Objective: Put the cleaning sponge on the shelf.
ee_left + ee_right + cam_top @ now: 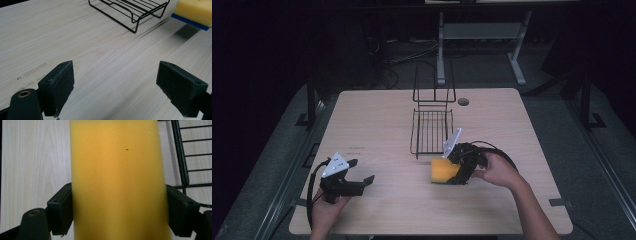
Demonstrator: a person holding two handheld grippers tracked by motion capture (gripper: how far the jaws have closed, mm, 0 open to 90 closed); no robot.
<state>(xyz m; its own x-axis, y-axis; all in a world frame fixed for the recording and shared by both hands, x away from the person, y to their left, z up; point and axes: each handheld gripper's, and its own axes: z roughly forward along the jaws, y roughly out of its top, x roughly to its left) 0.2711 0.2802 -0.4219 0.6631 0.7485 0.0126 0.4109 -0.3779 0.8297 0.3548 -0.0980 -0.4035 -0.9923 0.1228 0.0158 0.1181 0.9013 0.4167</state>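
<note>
Filling most of the scene is a pale rectangular wooden table (377, 125), lit against a dark room. Toward its far middle stands a black wire rack (431, 131) with a flat slatted bed and an upright looped back; in the left gripper view the near corner of the rack (132, 11) rests on the boards.

Just in front of the rack's near right corner is the yellow foam sponge (444, 171), a thick block with a blue scouring layer on its underside, as the left gripper view shows (193, 11). It is lifted a little clear of the table, with its shadow lying on the wood beneath it. The right gripper (460, 172) comes at it from the right, in the person's right hand (497, 170), and the sponge sticks out leftward from the jaws. In the right gripper view the sponge (117, 180) runs straight up between the two black jaws, which press its two sides, so the right gripper (117, 212) is clamped on it, with the rack's edge just off to the right.

The left gripper (362, 172) sits near the table's front left corner, well apart from sponge and rack, held low over bare wood. Its jaws stand wide, with nothing between them (115, 87).
</note>
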